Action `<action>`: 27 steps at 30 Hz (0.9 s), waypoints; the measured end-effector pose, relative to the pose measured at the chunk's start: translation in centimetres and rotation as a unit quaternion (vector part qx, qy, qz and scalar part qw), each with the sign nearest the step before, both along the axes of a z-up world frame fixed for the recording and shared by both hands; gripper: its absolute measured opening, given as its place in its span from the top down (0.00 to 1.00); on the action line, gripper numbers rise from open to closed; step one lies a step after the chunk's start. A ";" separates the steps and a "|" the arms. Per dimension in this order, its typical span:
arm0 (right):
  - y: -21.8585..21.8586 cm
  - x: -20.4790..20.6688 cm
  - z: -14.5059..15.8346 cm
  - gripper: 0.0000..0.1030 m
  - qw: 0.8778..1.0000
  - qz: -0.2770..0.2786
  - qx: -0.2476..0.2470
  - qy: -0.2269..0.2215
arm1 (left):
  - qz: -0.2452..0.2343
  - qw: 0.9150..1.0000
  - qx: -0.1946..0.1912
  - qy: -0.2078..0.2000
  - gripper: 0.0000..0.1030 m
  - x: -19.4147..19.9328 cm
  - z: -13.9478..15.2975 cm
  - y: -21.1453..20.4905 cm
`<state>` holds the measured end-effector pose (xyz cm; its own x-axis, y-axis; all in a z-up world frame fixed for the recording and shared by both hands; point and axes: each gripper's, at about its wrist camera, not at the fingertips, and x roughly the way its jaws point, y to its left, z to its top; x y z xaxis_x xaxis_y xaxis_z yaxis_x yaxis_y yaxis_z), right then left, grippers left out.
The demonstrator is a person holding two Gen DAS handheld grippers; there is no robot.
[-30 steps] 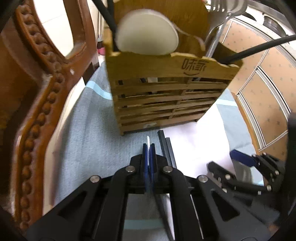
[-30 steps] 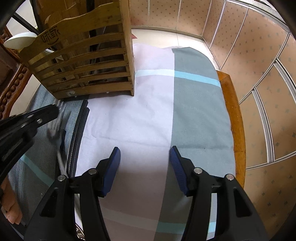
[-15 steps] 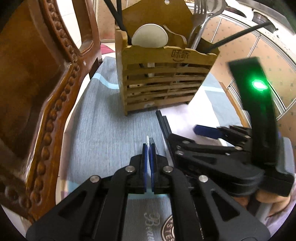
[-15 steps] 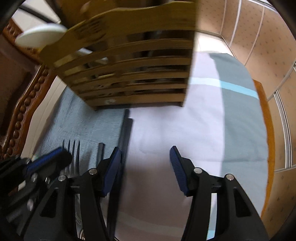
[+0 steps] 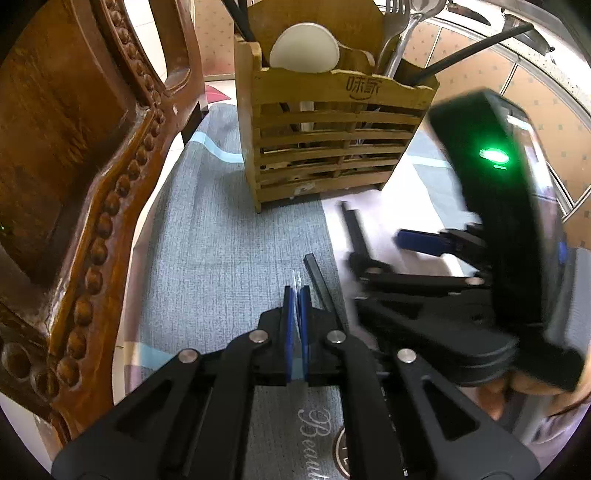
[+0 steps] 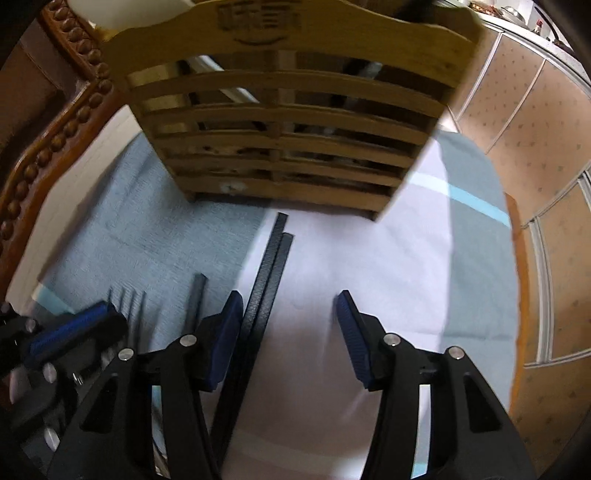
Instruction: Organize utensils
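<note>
The slatted wooden utensil holder (image 5: 332, 147) (image 6: 288, 129) stands on the cloth with a white spoon (image 5: 304, 48), metal cutlery (image 5: 399, 29) and black chopsticks in it. My left gripper (image 5: 295, 295) is shut on a fork; only a thin metal edge shows between its pads, and the tines (image 6: 127, 306) stick out in the right wrist view. My right gripper (image 6: 290, 299) (image 5: 391, 254) hovers over the cloth, its jaws closing and not pressing on anything. A pair of black chopsticks (image 6: 269, 288) lies flat just inside its left finger. A single chopstick (image 6: 195, 302) lies further left.
A carved wooden chair back (image 5: 92, 184) rises close on the left. The grey and white tablecloth (image 6: 369, 258) covers the table, whose wooden rim (image 6: 517, 266) shows on the right. Tiled panels (image 6: 535, 129) lie beyond it.
The left gripper drew back from the holder with the fork. The right gripper swung left, so the holder is straight ahead and the chopsticks lie under it; its jaws narrowed slightly.
</note>
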<state>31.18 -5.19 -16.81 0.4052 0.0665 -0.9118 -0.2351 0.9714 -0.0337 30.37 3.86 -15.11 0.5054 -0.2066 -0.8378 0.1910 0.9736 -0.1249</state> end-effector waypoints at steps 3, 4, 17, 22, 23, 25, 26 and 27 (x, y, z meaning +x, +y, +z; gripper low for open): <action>-1.8 -1.0 0.2 0.59 1.000 0.013 -0.012 0.019 | 0.002 1.000 -0.001 0.006 0.97 0.2 -0.3 0.2; -2.4 -1.3 0.3 0.59 0.999 0.016 -0.020 0.021 | 0.003 1.000 -0.002 0.007 0.96 0.2 -0.3 0.3; -17.5 -0.3 1.4 0.59 0.982 -0.175 0.068 0.028 | -0.008 1.000 0.000 0.003 0.97 0.1 0.1 -0.5; -15.0 0.9 0.5 0.59 0.988 -0.144 0.055 0.023 | -0.010 1.000 0.003 0.003 0.97 0.0 -0.1 -0.8; -14.2 0.9 0.6 0.59 0.989 -0.130 0.067 0.020 | -0.010 1.000 0.004 0.003 0.97 0.1 -0.2 -0.9; -12.6 1.0 0.3 0.59 0.991 -0.105 0.076 0.019 | -0.010 1.000 0.005 0.005 0.97 0.2 -0.5 -0.9; -12.4 0.7 0.4 0.59 0.992 -0.102 0.069 0.020 | -0.009 1.000 0.005 0.005 0.97 0.2 -0.6 -0.9; -12.3 0.5 0.3 0.59 0.993 -0.103 0.059 0.020 | -0.008 1.000 0.005 0.005 0.97 0.3 -0.7 -0.9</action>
